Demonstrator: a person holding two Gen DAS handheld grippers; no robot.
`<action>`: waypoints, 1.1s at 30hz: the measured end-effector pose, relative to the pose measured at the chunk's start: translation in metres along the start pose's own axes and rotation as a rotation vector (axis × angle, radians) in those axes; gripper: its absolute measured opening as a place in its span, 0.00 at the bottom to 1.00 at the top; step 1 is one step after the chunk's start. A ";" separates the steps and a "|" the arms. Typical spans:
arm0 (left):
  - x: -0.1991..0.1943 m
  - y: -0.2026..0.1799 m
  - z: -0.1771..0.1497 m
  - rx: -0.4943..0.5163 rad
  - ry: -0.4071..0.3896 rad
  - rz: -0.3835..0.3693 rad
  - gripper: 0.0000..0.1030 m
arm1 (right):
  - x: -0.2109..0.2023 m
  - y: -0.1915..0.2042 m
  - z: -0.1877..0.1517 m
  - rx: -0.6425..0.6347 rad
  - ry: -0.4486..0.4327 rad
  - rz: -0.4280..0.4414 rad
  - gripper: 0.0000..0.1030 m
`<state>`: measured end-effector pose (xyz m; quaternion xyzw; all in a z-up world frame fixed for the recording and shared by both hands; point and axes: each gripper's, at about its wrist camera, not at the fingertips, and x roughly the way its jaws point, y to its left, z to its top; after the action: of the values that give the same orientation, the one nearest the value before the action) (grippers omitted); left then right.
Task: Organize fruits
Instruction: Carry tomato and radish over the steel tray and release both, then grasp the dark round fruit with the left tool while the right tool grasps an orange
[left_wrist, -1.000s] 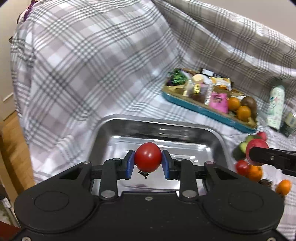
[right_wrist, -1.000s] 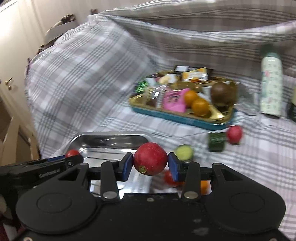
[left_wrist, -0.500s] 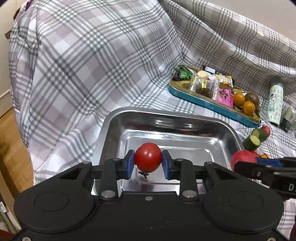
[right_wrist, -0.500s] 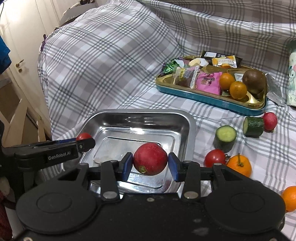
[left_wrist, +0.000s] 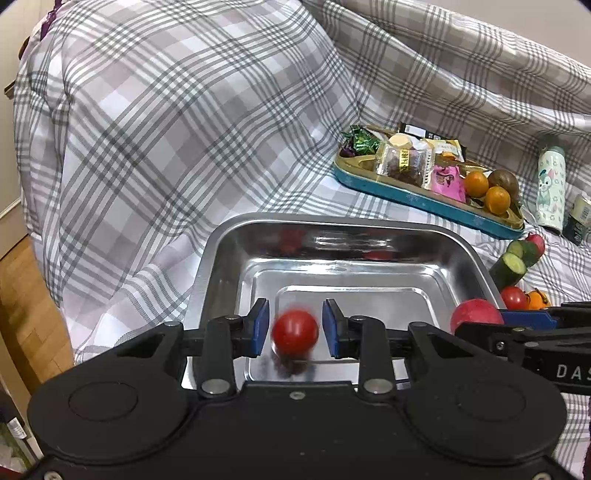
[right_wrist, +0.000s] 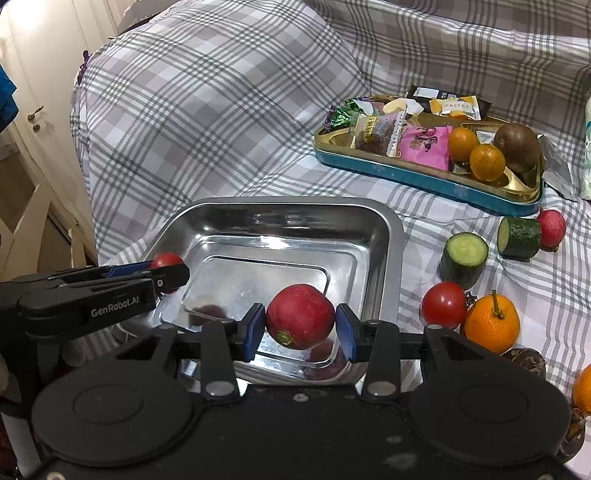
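Observation:
A shiny steel tray (left_wrist: 369, 229) lies on the plaid cloth. My left gripper (left_wrist: 295, 328) hovers over its near part and its jaws are opening. A small red tomato (left_wrist: 294, 329) is blurred between the blue pads, with a gap on each side. My right gripper (right_wrist: 300, 325) is shut on a red apple (right_wrist: 300, 315) above the tray's (right_wrist: 395, 236) near right corner. In the left wrist view that apple (left_wrist: 474, 314) shows at the tray's right rim. In the right wrist view the left gripper (right_wrist: 166, 275) reaches in from the left with the tomato (right_wrist: 166, 259) at its tip.
A teal tin (right_wrist: 424, 177) of wrapped snacks, two oranges and a brown fruit sits at the back right. Right of the steel tray lie two cucumber pieces (right_wrist: 463, 258), a tomato (right_wrist: 443, 304), an orange (right_wrist: 491, 323) and a red fruit (right_wrist: 552, 227). A bottle (left_wrist: 550, 188) stands far right.
The left pads have parted and the tomato has slipped free and blurred. The right gripper has carried the apple lower, over the tray's near corner.

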<state>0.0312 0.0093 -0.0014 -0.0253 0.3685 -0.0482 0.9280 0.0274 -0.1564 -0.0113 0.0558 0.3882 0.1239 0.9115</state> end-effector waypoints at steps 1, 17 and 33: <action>0.000 0.000 0.000 -0.003 -0.003 -0.002 0.39 | 0.000 0.000 0.000 0.001 0.002 0.000 0.42; -0.003 -0.003 -0.001 -0.009 -0.015 0.004 0.39 | -0.003 0.003 0.000 -0.024 -0.007 0.000 0.43; -0.003 -0.003 -0.001 -0.003 -0.013 0.007 0.39 | -0.009 0.000 0.003 -0.007 0.003 -0.027 0.43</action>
<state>0.0281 0.0067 -0.0003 -0.0255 0.3625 -0.0442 0.9306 0.0233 -0.1594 -0.0027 0.0471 0.3899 0.1130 0.9127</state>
